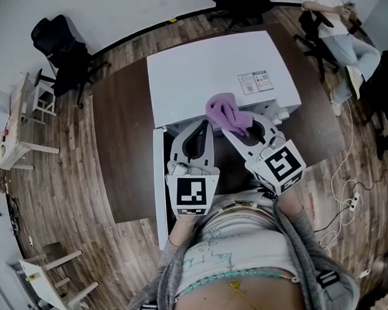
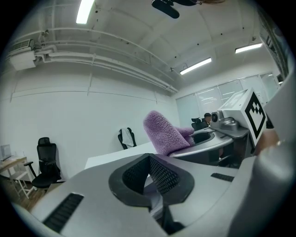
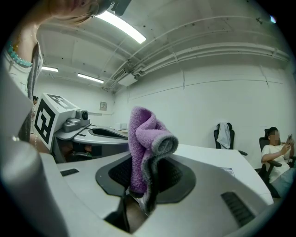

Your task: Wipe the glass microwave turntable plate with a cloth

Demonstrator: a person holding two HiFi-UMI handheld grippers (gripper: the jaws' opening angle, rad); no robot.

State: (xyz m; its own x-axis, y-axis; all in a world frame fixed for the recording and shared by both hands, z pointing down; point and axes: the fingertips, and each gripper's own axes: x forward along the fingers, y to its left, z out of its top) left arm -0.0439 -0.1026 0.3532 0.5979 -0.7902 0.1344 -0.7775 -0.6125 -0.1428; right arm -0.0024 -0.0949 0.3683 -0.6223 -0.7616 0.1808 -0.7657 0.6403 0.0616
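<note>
Cloth [image 1: 227, 114], purple and bunched, stands up from the right tool [image 1: 243, 135], whose jaws pinch its lower fold. The left tool [image 1: 203, 130] is pressed together on nothing. Both hang in front of the white microwave [image 1: 210, 68] on the dark desk [image 1: 120, 141]. What looks like its door [image 1: 160, 184] stands open at the left. The glass turntable plate shows in no view; I judge it lies inside the cavity below the 2 tools. The step in hand looks like bringing the cloth in. To do it well, lower the right tool so the loose end, not the jaw tips, meets the glass. Grip firmly and wipe in light circles, since the plate may spin or rock.
</note>
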